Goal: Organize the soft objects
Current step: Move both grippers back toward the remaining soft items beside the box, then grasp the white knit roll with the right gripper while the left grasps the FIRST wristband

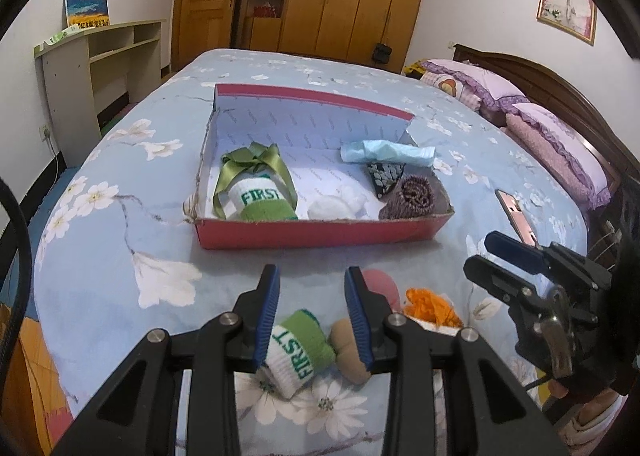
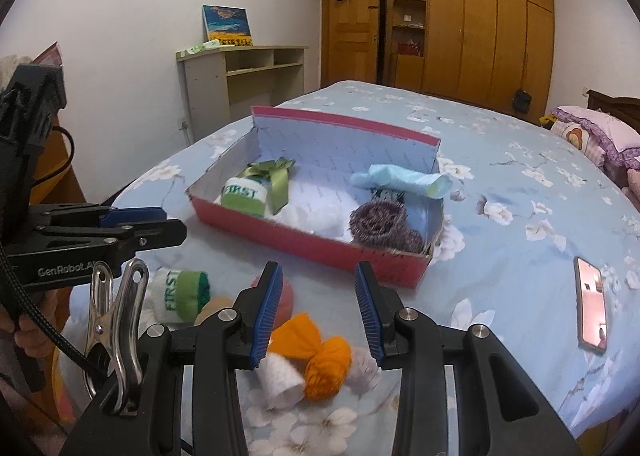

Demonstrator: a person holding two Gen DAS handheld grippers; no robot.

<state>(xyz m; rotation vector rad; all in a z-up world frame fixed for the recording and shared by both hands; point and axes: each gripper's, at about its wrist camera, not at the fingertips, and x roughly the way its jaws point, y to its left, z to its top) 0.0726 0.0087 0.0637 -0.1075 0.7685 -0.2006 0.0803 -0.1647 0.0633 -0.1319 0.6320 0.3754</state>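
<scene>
On the flowered bedspread stands a red shoe box (image 1: 320, 234) (image 2: 320, 246) with a white inside. It holds a green-and-white "FIRST" sock roll (image 1: 260, 202) (image 2: 242, 196) under a green ribbon, a white roll, a brown knit roll (image 1: 414, 198) (image 2: 376, 222) and a light blue roll (image 1: 384, 150) (image 2: 400, 176). My left gripper (image 1: 312, 271) (image 2: 174, 221) is open over a second "FIRST" sock roll (image 1: 300, 352) (image 2: 180, 294) and a tan roll (image 1: 348, 350). My right gripper (image 2: 318, 270) (image 1: 480, 254) is open above an orange-and-white sock bundle (image 2: 320, 360) (image 1: 432, 306).
A pink soft piece (image 1: 380, 280) (image 2: 286, 296) lies between the two piles. A phone (image 1: 516, 220) (image 2: 592, 308) rests on the bed at the right. Pillows (image 1: 560, 144) line the headboard. A desk and wardrobes stand beyond the bed. A metal clip (image 2: 116, 316) hangs at my right gripper's base.
</scene>
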